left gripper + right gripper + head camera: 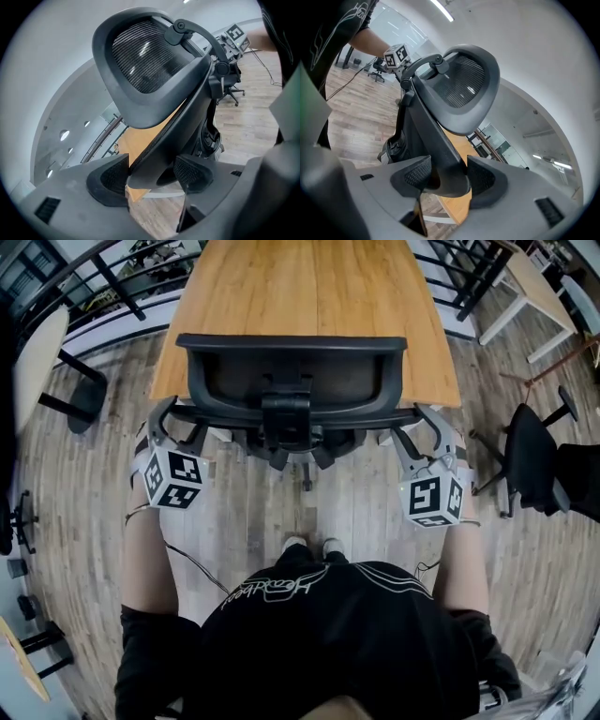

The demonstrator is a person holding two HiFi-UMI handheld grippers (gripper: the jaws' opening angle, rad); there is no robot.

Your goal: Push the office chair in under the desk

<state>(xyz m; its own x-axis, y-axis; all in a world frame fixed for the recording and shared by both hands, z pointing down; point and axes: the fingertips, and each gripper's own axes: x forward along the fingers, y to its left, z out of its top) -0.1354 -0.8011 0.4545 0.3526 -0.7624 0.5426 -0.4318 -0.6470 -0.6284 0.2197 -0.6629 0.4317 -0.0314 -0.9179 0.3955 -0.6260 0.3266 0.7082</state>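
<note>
The black office chair (292, 381) stands with its mesh back against the near edge of the wooden desk (309, 287), its seat hidden beneath the top. My left gripper (167, 418) is clamped on the left edge of the chair's back frame, and my right gripper (422, 423) holds the right edge. In the left gripper view the jaws of the left gripper (151, 176) press on the dark frame bar below the mesh back (145, 61). The right gripper view shows the right gripper (449, 177) shut the same way on the frame under the mesh back (464, 84).
Another black chair (530, 460) stands on the wood floor to the right. A white table (539, 292) is at the upper right and a round table (37, 357) at the left. A cable (192, 563) trails on the floor by my feet (309, 546).
</note>
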